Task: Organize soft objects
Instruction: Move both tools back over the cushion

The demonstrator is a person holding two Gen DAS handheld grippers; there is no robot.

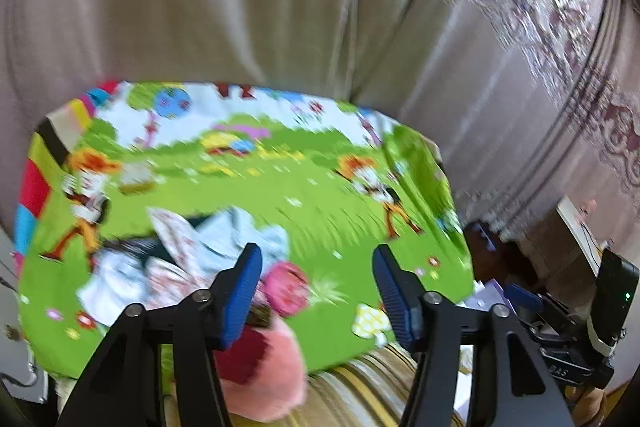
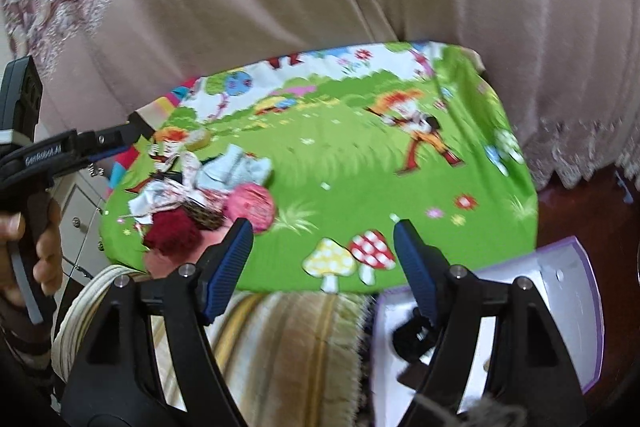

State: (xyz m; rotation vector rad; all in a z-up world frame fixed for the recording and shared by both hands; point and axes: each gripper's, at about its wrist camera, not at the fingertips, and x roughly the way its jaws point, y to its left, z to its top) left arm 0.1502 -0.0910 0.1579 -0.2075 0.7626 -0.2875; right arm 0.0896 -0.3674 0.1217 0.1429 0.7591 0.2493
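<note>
While both grippers hung wide apart and empty above a worktop (image 2: pixel 500 227) under a bright green cartoon cloth, no sorting had begun, by my judgement. The left gripper (image 1: pixel 316 291) pointed at a heap of soft things (image 1: pixel 180 259): pale blue and floral cloths, a pink yarn ball (image 1: pixel 286 289), dark red yarn (image 2: pixel 172 233). From the right gripper (image 2: pixel 324 251), that heap lay at ten o'clock. Next, one gripper likely needed to lower and pinch a single piece.
</note>
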